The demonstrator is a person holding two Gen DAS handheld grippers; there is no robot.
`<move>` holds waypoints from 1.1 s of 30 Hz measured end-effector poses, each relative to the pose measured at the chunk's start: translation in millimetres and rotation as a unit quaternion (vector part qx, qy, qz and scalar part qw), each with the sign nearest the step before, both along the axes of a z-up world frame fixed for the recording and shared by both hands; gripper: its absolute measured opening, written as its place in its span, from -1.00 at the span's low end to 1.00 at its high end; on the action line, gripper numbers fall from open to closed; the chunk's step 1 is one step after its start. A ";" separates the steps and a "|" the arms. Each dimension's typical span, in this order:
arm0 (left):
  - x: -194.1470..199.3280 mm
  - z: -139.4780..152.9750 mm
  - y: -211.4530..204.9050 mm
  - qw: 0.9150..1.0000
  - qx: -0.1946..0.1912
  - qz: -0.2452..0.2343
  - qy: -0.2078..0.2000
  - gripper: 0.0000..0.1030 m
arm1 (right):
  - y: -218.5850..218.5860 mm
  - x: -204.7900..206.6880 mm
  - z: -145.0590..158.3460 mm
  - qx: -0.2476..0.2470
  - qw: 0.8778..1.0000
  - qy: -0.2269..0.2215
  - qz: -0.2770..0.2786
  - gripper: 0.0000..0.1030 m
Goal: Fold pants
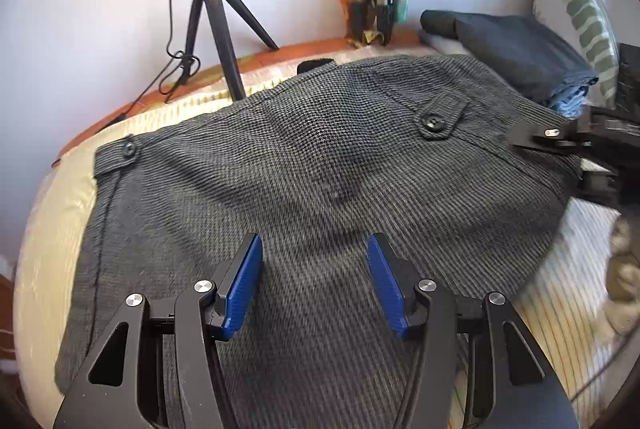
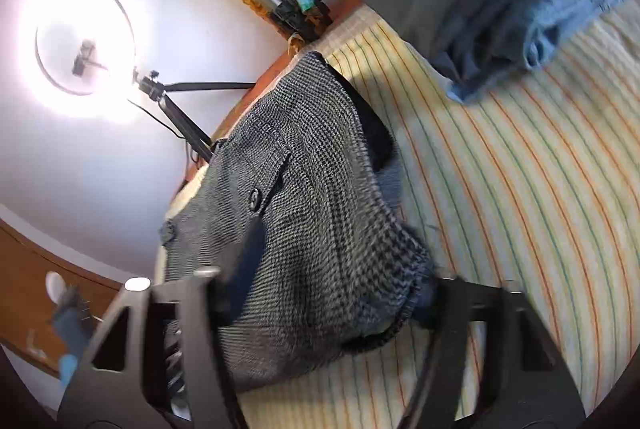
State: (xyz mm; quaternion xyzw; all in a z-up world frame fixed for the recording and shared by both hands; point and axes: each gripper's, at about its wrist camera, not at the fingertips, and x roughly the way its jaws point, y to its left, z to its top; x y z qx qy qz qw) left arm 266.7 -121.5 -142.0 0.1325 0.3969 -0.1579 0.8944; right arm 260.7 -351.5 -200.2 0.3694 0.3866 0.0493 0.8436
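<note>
Grey checked pants point(image 1: 312, 169) lie spread on a striped bed sheet point(image 1: 48, 229), with two buttoned back pocket flaps showing. My left gripper point(image 1: 315, 249) is open, its blue pads point(image 1: 244, 285) just above the cloth near the pants' near side, holding nothing. My right gripper point(image 2: 340, 269) shows blurred in the right wrist view, jaws wide apart with the pants' waist corner point(image 2: 320, 229) between them; it also shows at the right edge of the left wrist view point(image 1: 560, 145), at the waistband edge.
A black tripod point(image 1: 216, 29) with a bright ring light point(image 2: 80, 41) stands behind the bed by the wall. Folded dark and blue clothes point(image 1: 520, 57) and a green-patterned pillow point(image 1: 576, 5) lie at the back right. The striped sheet point(image 2: 520, 189) extends to the right.
</note>
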 end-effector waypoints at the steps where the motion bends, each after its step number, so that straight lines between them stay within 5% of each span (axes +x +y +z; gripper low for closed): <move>1: -6.5 0.5 3.5 1.000 -0.002 0.000 -0.001 0.05 | -1.2 1.1 0.6 -0.003 1.000 0.000 -0.002 -0.31; 3: -12.6 -2.5 5.7 1.000 -0.004 -0.003 -0.001 0.05 | -3.2 3.2 3.8 -0.007 1.000 -0.001 -0.005 -0.56; 5: -16.5 -13.0 4.4 1.000 0.014 -0.011 -0.004 0.06 | 3.2 4.4 12.3 -0.036 0.999 -0.005 0.002 -0.63; 13: -17.7 8.4 30.5 1.000 -0.025 0.003 0.003 0.06 | 37.8 0.5 64.7 -0.165 0.984 -0.055 0.036 -0.73; 22: -16.5 67.9 145.3 0.990 -0.091 0.102 -0.034 0.06 | 88.7 -6.7 105.1 -0.276 0.951 -0.101 0.095 -0.74; 33: -27.2 94.2 249.2 0.968 -0.151 0.192 -0.053 0.07 | 174.4 -0.9 147.4 -0.340 0.915 -0.138 0.169 -0.74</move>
